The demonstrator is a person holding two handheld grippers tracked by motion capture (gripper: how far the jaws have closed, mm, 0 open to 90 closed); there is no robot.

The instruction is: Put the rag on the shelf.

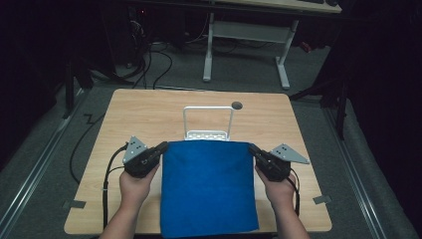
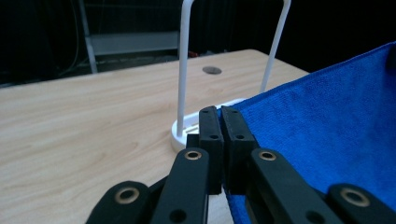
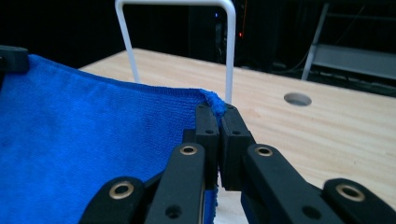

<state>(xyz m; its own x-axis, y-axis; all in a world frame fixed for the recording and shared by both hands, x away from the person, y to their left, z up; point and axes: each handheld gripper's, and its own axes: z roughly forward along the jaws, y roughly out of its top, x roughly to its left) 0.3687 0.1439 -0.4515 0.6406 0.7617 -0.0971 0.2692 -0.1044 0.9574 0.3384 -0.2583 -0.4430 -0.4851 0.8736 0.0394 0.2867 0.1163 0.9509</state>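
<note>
Pinching the two far corners of a blue microfibre cloth (image 1: 208,189), the left gripper (image 1: 161,148) and right gripper (image 1: 253,149) hold its far edge taut just in front of a white wire rack (image 1: 208,122), each pair of jaws pressed together on the fabric. Its near end drapes over the near edge of the wooden tabletop (image 1: 149,112); no brand, label or writing can be read on anything.

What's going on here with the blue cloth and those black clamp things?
A person at a wooden table holds a blue cloth stretched between two hand-held grippers. The left gripper and the right gripper are each shut on a far corner. A white wire rack stands just behind the cloth's far edge.
</note>
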